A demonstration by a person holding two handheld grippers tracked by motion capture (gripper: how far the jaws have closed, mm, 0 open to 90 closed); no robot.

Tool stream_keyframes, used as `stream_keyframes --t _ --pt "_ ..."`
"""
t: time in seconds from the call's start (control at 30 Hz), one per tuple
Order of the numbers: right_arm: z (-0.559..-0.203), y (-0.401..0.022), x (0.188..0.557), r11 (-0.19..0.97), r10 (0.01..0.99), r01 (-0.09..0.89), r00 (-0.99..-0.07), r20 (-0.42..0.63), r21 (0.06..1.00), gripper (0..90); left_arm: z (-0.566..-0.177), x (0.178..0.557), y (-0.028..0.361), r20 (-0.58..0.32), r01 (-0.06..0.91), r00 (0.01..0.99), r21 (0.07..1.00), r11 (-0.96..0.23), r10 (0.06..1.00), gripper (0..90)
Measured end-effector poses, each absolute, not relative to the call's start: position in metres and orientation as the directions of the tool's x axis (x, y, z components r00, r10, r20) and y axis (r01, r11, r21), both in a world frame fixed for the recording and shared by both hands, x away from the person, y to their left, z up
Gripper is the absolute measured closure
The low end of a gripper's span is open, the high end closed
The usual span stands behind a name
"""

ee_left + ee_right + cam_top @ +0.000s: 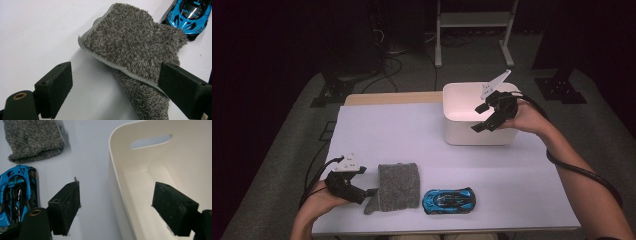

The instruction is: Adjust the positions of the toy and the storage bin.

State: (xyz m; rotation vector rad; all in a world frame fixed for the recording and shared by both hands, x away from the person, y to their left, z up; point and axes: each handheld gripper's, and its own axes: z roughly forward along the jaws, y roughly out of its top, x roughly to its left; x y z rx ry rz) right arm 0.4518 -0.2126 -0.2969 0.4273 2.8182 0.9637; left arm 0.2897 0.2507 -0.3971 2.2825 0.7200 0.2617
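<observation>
The grey cloth [395, 186] lies flat on the table [412, 135], just left of the blue car [449, 200] and well apart from the white bin [479, 131], its long axis running from the near edge toward the far one. The left gripper [368, 192] sits at the cloth's near left corner with jaws spread wide; that corner [140, 82] lies between the pads, touching the right one, but it is not pinched. The right gripper [482, 119] hangs over the bin's near rim, jaws apart and empty, so the left hand is far nearer and the cloth looks like its pick.
</observation>
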Motion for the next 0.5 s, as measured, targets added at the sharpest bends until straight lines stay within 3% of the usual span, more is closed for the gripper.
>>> stream_keyframes --t 0.33,0.5 --pt "-0.311 -0.215 0.464 0.770 0.312 0.242 -0.950 -0.018 0.590 37.5 -0.399 0.291 0.251 -0.014 0.419 0.823 0.690 -0.590 0.568 11.0" --pt "-0.319 -0.216 0.469 0.782 0.299 0.246 -0.954 0.002 0.573 57.8 -0.401 0.291 0.251 -0.018 0.425 0.822 0.683 -0.594 0.569 10.5"
